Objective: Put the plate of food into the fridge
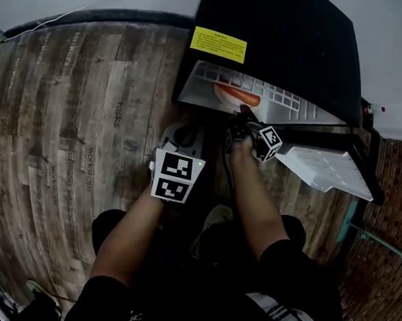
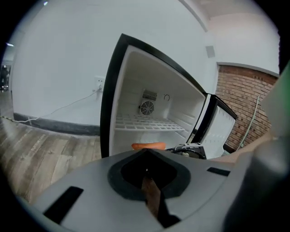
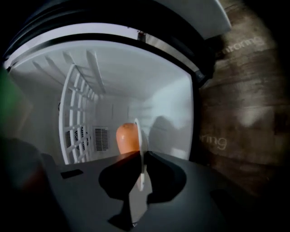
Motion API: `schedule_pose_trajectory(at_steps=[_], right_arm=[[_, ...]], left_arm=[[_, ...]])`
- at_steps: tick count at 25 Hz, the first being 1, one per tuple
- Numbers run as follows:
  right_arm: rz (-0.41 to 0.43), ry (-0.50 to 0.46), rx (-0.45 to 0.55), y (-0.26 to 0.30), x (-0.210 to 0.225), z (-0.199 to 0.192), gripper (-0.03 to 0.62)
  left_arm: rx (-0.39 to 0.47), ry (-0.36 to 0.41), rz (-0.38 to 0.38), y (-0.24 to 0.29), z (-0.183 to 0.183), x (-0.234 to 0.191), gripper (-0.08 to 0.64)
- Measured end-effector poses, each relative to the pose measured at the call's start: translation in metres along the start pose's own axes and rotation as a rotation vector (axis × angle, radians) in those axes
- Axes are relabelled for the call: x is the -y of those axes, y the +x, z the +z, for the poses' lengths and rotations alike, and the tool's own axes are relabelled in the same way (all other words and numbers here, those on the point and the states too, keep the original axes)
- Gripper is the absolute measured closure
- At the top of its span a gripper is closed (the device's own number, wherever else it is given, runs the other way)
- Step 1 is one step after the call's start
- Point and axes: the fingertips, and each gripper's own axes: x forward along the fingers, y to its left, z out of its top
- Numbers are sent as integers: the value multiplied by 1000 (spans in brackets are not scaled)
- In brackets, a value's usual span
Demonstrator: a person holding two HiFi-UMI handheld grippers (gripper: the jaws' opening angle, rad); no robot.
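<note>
**Item: plate of food, at the fridge mouth**

- Floor: wood-pattern planks. The fridge stands on it.
- Left gripper: my spare tool, back and left of the plate and not touching it. Its fingers are drawn together to a thin slit with nothing between them.
- Plate: white, held about level. It lies straight ahead of my right fingers at the opening of the lower compartment, under the wire shelf. I cannot tell whether it rests on the compartment bottom.
- Sausage-shaped food: orange, lying on the plate. Its long axis runs across the fridge mouth, roughly crosswise to the line my right gripper points along.
- Right gripper: the nearer tool by far. Its fingers are clamped on the plate's near rim, and it is rolled so that they pinch from above and below.
- Fridge: small and black with a white interior. Its door is swung open to the right.
- Judgement: the coming move is a straight push inward along the right gripper's own line.
</note>
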Motion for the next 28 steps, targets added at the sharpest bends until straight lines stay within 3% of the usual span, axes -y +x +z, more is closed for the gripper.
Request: schedule_pose_trajectory(at_steps=[2,5,7,12,17,20,24,28], right_arm=[[12,-9,8,17,-2,4,552],[22,-49,10,39,-7,4,552],[11,-75,7,48,-8,3,551],[-40,-125,31,62,2,8,551],[-70,-178,64,74,-4,10,547],[-141,-310,65,75,-1,7,539],[-235,-562,64,75,0,8,433],[-417,-832,95,67,10,17,371]], left_arm=[[8,-32,1,0,1,-8,563],[23,-152,19,1,4,-26,564],[16,-192,28,2,-1,-33,563],[-37,-165,21,-2,-20,-34,564],[-13,-153,21,-10,-11,-38,564],[-18,-147,8,-11,-12,-36,564],[-24,-150,-15,-10,-12,-31,563],[-25,-145,-21,-13,-12,-32,564]])
